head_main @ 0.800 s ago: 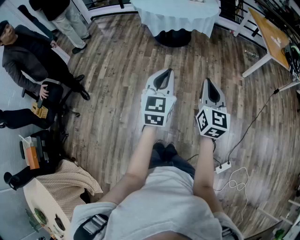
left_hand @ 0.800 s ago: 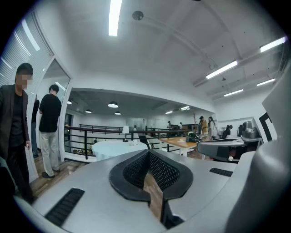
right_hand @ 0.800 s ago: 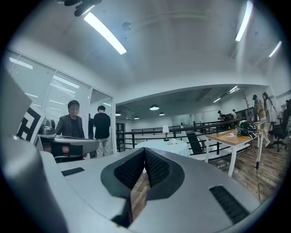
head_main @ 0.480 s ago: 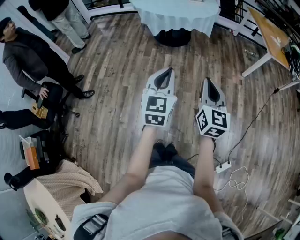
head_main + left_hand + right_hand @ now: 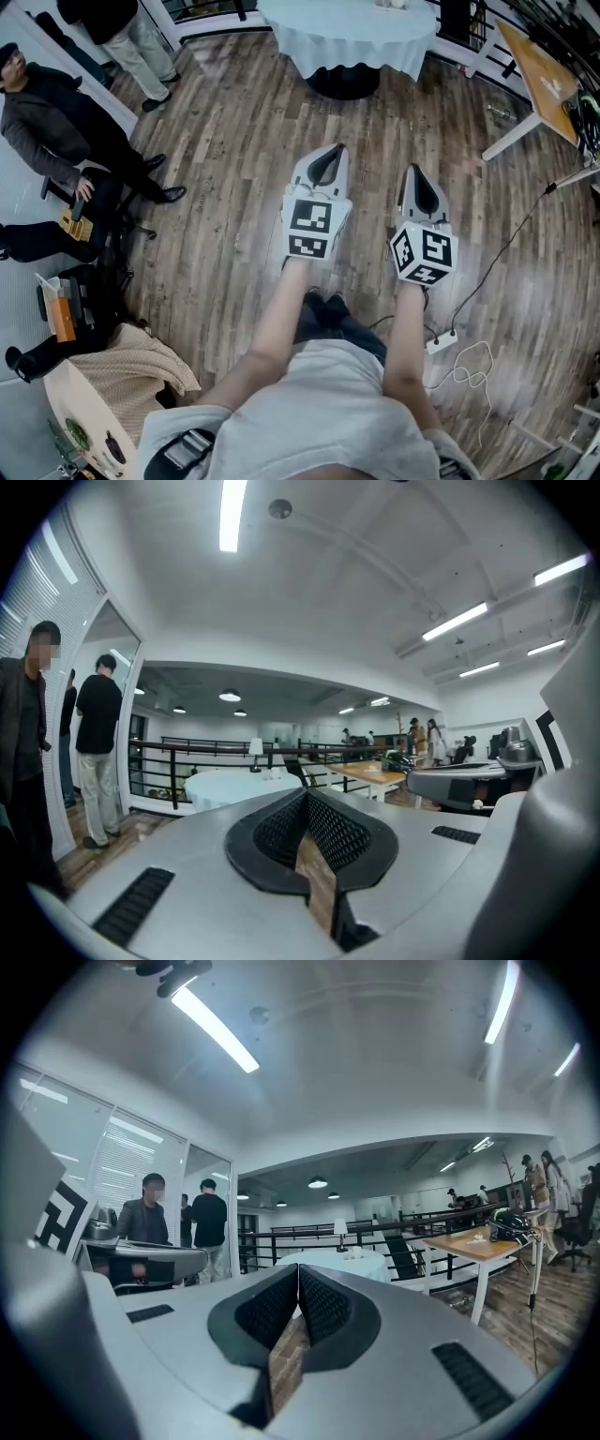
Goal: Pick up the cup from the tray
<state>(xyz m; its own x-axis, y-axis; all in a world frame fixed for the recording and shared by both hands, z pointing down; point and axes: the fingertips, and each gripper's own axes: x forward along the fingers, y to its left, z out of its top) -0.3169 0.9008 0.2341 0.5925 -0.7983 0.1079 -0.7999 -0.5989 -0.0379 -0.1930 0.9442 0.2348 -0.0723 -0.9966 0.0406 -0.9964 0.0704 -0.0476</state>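
At the centre of the head view, the grey left gripper (image 5: 325, 161) and grey right gripper (image 5: 417, 178) have barely shifted. Slightly more of the round white-clothed table (image 5: 347, 37) shows at top. Left gripper view: jaws clenched, empty. Right gripper view: likewise. No cup or tray can be made out, so the pickup looks unstarted.

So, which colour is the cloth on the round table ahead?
The tablecloth is plain and pale, white with a light blue tint. The head view shows it best.
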